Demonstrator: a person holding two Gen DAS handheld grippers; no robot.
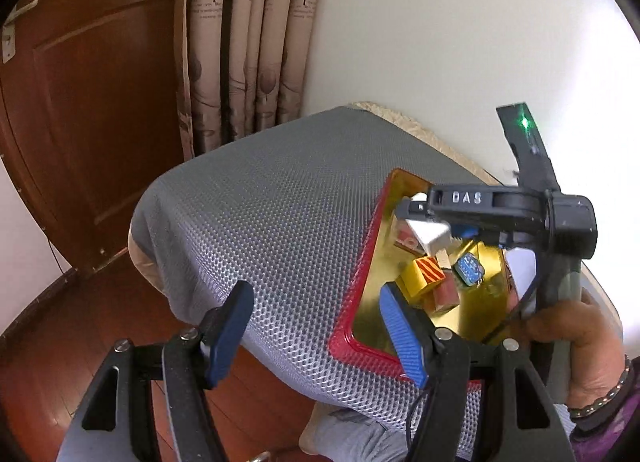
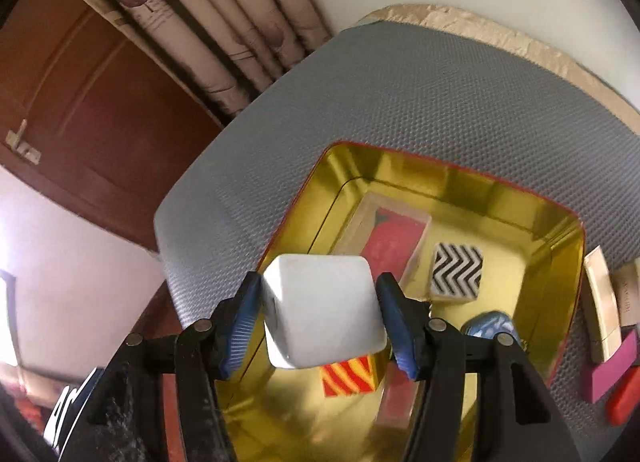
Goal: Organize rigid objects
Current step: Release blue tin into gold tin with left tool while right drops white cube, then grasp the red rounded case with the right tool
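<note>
**Right Gripper Carrying White Cube Over Tin**

Right gripper (image 2: 320,322) is seen clenched on a white cube (image 2: 324,310), both blue pads pressed flat against opposite faces, so the cube is held clear above the near part of the gold-lined tin (image 2: 560,262). The cube is judged to be held there for lowering into the tin, where the sorted pieces are collected. Left gripper (image 1: 316,332) is held released, nothing between its fingers, over the near left corner of the tin's red rim; it is judged to be parked clear of the drop path.

Inside the tin, a red-and-yellow striped block (image 2: 350,376) lies below the cube, partly masked by it. A blue patterned piece (image 2: 492,326) is cut off by the right finger. Farther in, a black-and-white zigzag block (image 2: 456,274) and a long red-faced box (image 2: 394,246) rest on the floor of the tin.

Outside the tin's right wall, a beige bar (image 2: 600,310), a pink block (image 2: 610,370) and a red piece (image 2: 624,398) remain on the grey mesh mat (image 2: 400,94); they are cropped by the lens edge and distorted. Whether the cube has printing on it cannot be made out.
</note>
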